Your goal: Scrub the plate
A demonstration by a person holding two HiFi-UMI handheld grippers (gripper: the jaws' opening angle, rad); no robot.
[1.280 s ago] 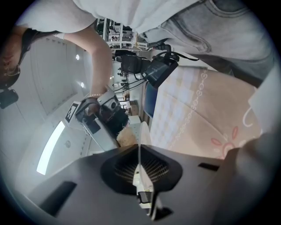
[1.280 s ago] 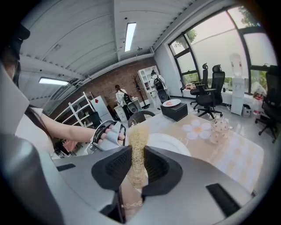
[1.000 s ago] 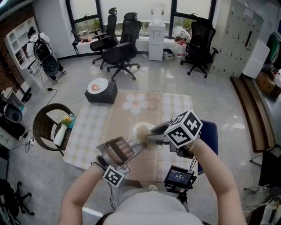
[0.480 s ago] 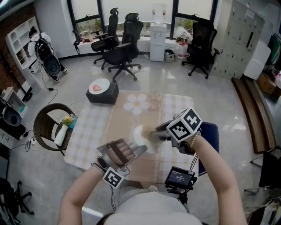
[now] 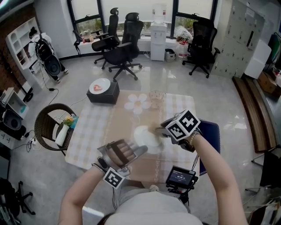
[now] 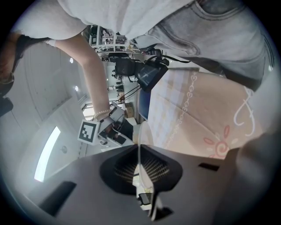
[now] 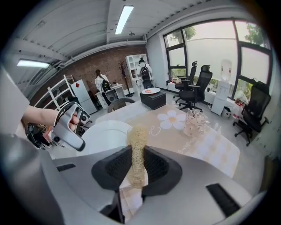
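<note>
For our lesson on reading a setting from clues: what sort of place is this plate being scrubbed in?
Most likely an office, not a kitchen: black swivel chairs stand by tall windows, a white water dispenser stands among them, and grey lockers line the right wall.

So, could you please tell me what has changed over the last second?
The right tool, shut on the scrubber, has slid from the middle of the plate toward its far right edge. The left tool keeps its grip on the near rim, and the plate has barely shifted.
</note>
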